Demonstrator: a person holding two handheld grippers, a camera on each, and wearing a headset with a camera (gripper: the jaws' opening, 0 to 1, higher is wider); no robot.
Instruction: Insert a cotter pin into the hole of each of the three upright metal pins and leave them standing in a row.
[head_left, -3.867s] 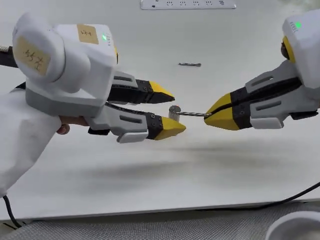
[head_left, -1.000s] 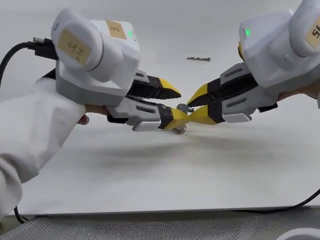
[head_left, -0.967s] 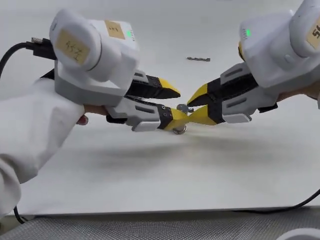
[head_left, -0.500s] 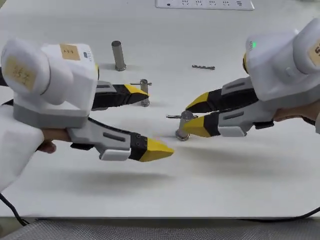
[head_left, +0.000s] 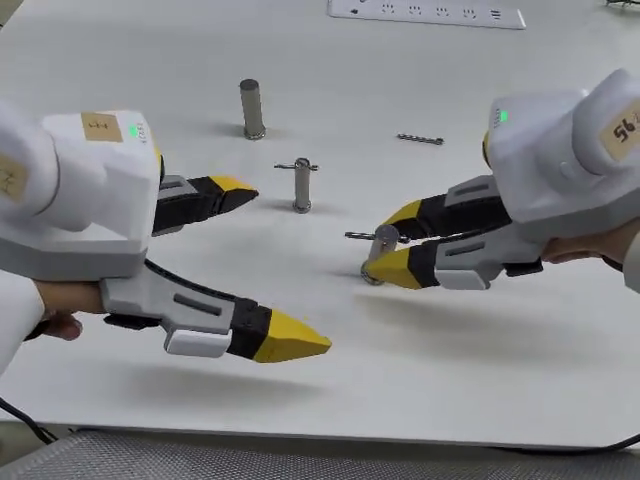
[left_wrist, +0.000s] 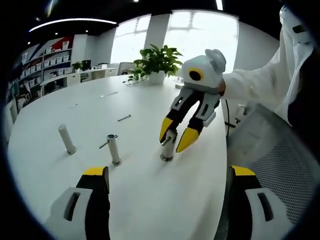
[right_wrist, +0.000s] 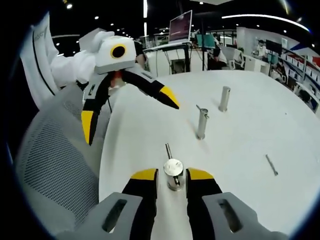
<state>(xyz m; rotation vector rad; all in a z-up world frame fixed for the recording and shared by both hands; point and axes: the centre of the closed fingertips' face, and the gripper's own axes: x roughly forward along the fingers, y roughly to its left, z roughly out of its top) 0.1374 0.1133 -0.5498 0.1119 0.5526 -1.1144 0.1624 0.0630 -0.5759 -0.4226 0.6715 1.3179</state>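
Note:
Three metal pins stand on the white table (head_left: 480, 370). The far pin (head_left: 251, 108) (left_wrist: 66, 139) (right_wrist: 224, 98) is bare. The middle pin (head_left: 302, 185) (left_wrist: 114, 149) (right_wrist: 202, 124) carries a cotter pin through its top. The near pin (head_left: 383, 248) (left_wrist: 167, 146) (right_wrist: 173, 173) also has a cotter pin (head_left: 358, 236) through it. My right gripper (head_left: 395, 243) (right_wrist: 172, 175) straddles the near pin, jaws slightly apart on either side of it. My left gripper (head_left: 268, 265) (left_wrist: 167, 172) is wide open, left of the near pin and holding nothing. A loose cotter pin (head_left: 420, 139) (left_wrist: 124, 118) (right_wrist: 271, 164) lies further back.
A white power strip (head_left: 425, 13) lies at the far edge of the table. The table's near edge (head_left: 330, 435) runs below the grippers. A potted plant (left_wrist: 156, 64) stands at the far end in the left gripper view. A mesh chair (right_wrist: 55, 165) is beside the table.
My left gripper has let go of the near pin and drawn back to the left, opening wide. The right gripper stays at that pin. The head camera has lifted.

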